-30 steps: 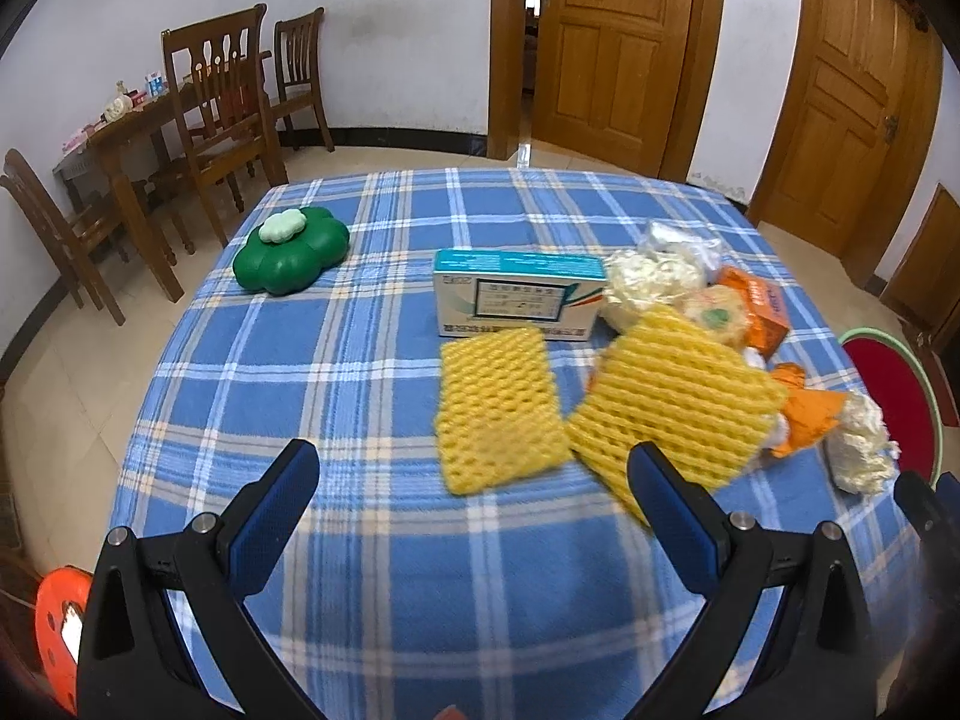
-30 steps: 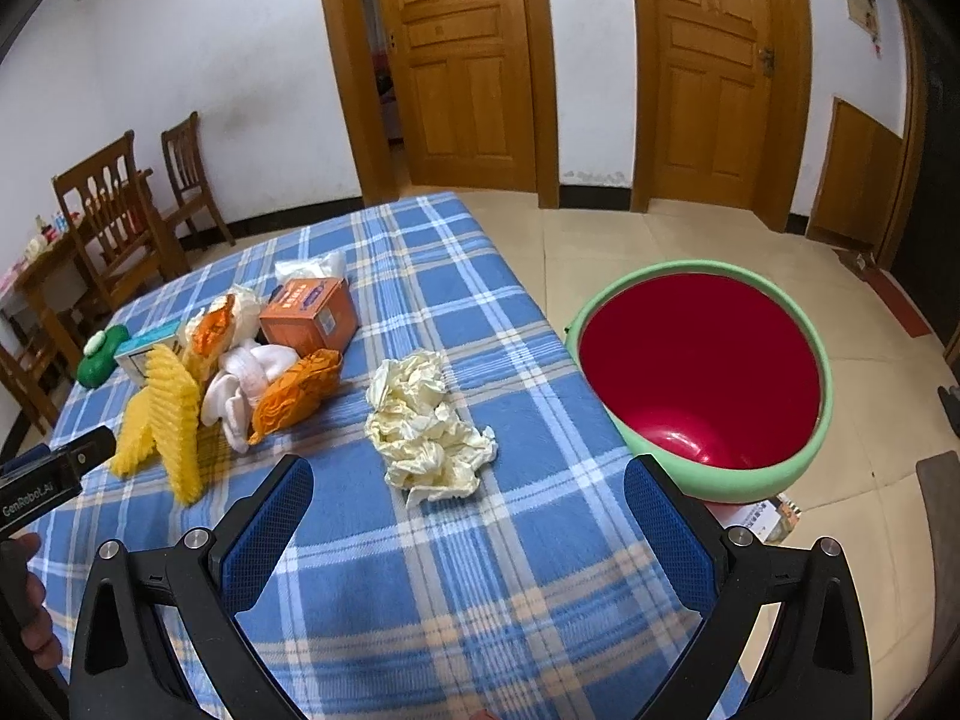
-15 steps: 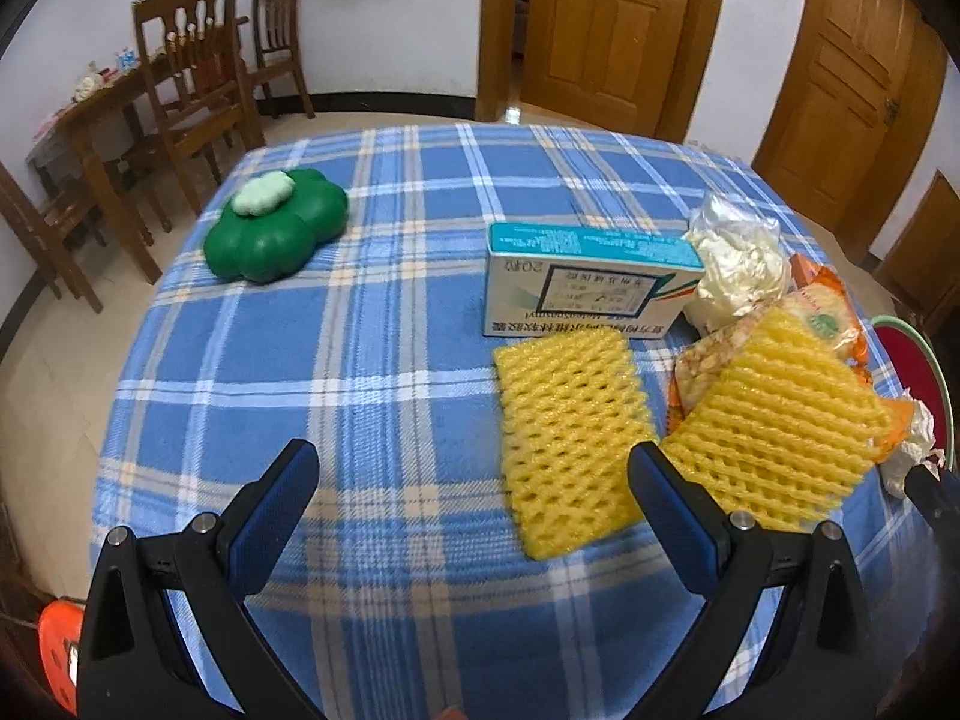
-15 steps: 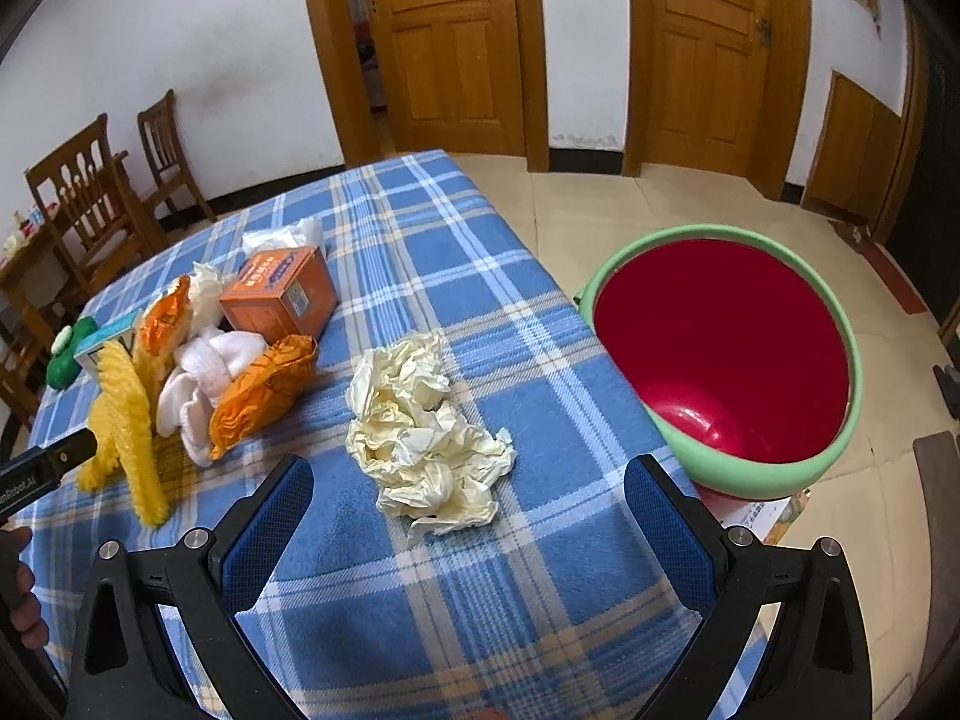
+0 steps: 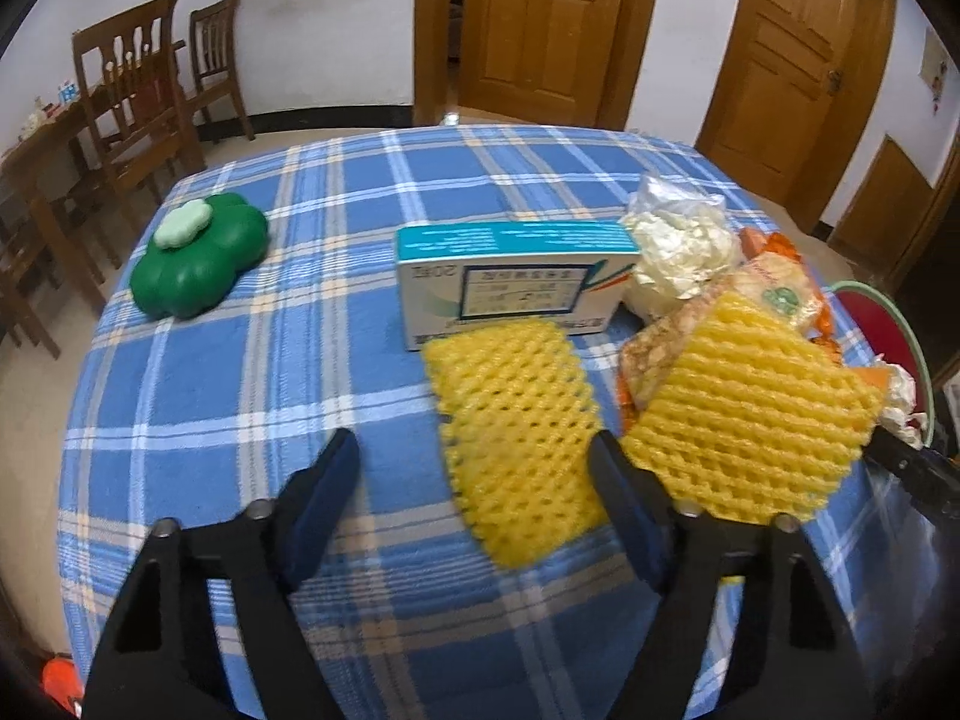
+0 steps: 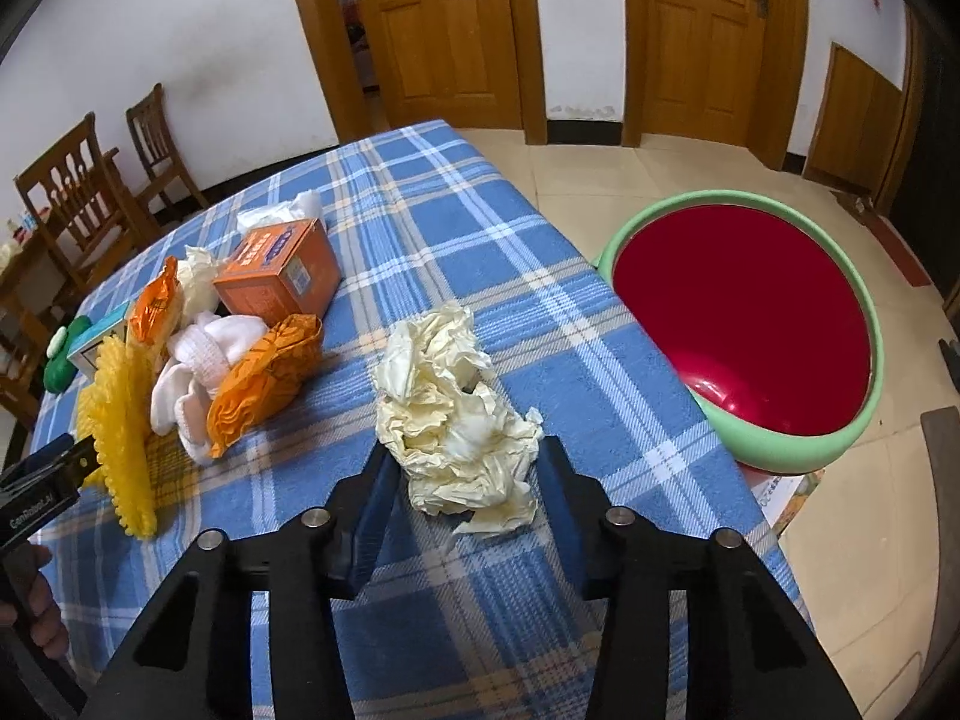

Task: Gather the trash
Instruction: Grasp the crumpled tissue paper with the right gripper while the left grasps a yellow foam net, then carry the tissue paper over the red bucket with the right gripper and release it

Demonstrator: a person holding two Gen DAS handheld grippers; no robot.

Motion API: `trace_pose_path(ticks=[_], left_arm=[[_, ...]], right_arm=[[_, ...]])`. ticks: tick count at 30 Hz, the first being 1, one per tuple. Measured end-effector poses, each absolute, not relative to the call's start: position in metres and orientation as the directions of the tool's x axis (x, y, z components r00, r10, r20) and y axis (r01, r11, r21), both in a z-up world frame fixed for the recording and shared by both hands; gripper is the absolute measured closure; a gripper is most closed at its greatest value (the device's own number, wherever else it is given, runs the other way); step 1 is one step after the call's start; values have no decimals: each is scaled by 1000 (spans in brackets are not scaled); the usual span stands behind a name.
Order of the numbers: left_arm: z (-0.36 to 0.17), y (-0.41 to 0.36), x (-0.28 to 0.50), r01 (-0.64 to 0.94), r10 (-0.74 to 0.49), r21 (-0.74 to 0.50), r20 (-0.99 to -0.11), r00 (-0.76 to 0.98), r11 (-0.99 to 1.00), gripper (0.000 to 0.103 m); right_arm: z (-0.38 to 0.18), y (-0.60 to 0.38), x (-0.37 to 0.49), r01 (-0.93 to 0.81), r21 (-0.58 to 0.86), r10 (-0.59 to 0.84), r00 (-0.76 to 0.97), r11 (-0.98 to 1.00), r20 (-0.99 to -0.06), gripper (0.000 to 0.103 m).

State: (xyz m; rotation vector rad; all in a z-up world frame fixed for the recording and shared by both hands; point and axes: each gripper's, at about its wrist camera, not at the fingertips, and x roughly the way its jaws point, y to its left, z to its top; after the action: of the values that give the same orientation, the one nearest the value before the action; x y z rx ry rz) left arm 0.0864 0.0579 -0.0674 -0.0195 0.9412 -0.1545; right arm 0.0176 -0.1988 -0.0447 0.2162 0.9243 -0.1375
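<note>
A pile of trash lies on the blue plaid table. My left gripper point(image 5: 474, 456) is open, its jaws on either side of the near end of a yellow foam net point(image 5: 516, 438). A second yellow foam net point(image 5: 744, 414) lies to its right, with a teal box point(image 5: 516, 270) behind. My right gripper point(image 6: 462, 468) is open, its jaws around the near part of a crumpled cream paper wad point(image 6: 456, 414). A red bin with a green rim point(image 6: 744, 324) stands on the floor to the right of the table.
An orange box point(image 6: 276, 276), orange wrappers point(image 6: 264, 372) and white foam pieces point(image 6: 198, 372) lie left of the paper wad. A green flower-shaped dish point(image 5: 198, 252) sits far left on the table. Wooden chairs point(image 5: 138, 102) and doors stand behind.
Both grippers have moved forward and narrowed. The left one has come up to the yellow foam net, the right one to the crumpled paper wad.
</note>
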Motion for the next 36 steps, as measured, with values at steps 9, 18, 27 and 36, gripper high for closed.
trace_pose_path(ticks=[9,18,27,36], left_arm=[[-63,52,71,146,-245,-198,-777,579,969,80],[-36,51,43,94,-241,-232,-754,611,968,87],[15,30,21,156,-267,-220,-700,663,963,87],[35,-31,32,293,-384,-254,-693,610,922,87]], right_arm=[[-43,-208,11,187,205,53,602,961,-797,69],[-28,-212,-3,116,236,110,636,965,-763,76],[-6,-224,-24,81,258,130,698,963,-704,76],[11,-256,-34,118,295,115,738,948,-665,76]])
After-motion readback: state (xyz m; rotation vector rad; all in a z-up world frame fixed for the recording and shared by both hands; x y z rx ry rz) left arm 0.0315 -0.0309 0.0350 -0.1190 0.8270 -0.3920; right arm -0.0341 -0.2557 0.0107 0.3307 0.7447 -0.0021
